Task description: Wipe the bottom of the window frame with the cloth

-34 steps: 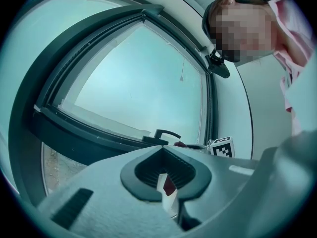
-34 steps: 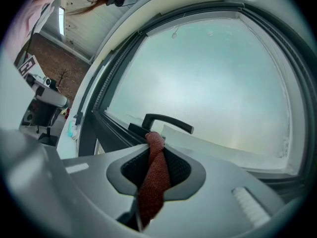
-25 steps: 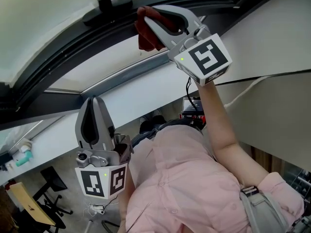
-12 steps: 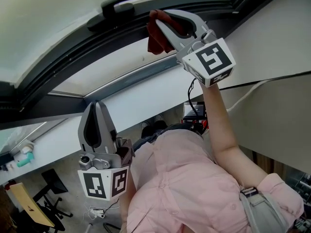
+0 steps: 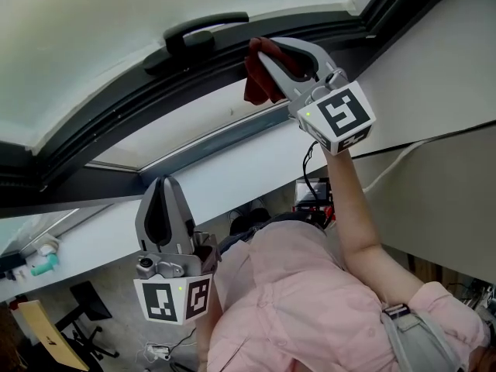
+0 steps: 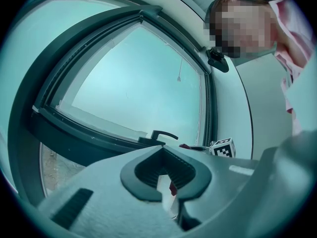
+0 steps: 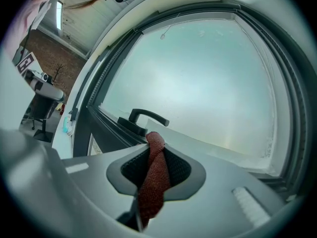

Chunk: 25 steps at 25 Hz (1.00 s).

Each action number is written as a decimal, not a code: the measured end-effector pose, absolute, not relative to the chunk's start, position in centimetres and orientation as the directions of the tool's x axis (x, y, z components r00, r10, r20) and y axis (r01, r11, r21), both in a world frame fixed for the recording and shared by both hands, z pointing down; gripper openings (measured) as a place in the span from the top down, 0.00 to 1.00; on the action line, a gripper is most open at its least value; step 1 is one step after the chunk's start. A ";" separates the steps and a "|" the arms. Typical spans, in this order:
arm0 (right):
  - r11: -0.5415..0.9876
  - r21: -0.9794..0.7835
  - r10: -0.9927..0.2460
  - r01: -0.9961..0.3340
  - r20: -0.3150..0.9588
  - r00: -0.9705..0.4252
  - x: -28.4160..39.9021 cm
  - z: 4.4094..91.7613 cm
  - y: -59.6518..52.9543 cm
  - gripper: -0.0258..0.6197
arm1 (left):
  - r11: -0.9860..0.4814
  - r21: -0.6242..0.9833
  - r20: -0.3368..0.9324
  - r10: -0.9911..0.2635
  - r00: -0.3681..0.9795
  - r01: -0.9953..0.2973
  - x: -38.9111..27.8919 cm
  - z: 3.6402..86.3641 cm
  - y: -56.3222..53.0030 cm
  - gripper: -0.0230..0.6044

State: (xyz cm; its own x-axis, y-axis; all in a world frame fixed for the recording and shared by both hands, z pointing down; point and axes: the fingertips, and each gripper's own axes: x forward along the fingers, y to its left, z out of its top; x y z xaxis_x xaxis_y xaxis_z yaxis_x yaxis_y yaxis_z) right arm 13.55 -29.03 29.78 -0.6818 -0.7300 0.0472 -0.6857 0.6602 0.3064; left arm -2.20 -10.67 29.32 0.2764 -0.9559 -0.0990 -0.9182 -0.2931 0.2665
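Rust-red woven cloth is clamped between the closed jaws of our right gripper and held up at the dark grey window frame, just beside its black lever handle. Our left gripper hangs well below, jaws together on nothing, tips pointing upward.

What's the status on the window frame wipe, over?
Right gripper shut on the red cloth, up at the window frame. Left gripper shut, empty, held low. Window handle close beside the cloth.
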 end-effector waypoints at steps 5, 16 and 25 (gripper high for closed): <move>0.652 0.306 -0.738 -0.694 0.047 -0.673 14.4 29.7 -29.3 0.85 | -0.298 0.271 -0.100 -0.954 0.281 -0.915 -1.9 29.3 -11.0 0.97; 0.632 0.292 -0.759 -0.717 0.050 -0.649 16.7 29.9 -30.1 0.85 | -0.309 0.268 -0.107 -0.951 0.290 -0.913 -0.9 29.1 -11.6 0.97; 0.613 0.289 -0.777 -0.735 0.053 -0.627 18.7 29.9 -30.7 0.85 | -0.313 0.267 -0.105 -0.950 0.295 -0.911 -0.2 29.1 -12.0 0.97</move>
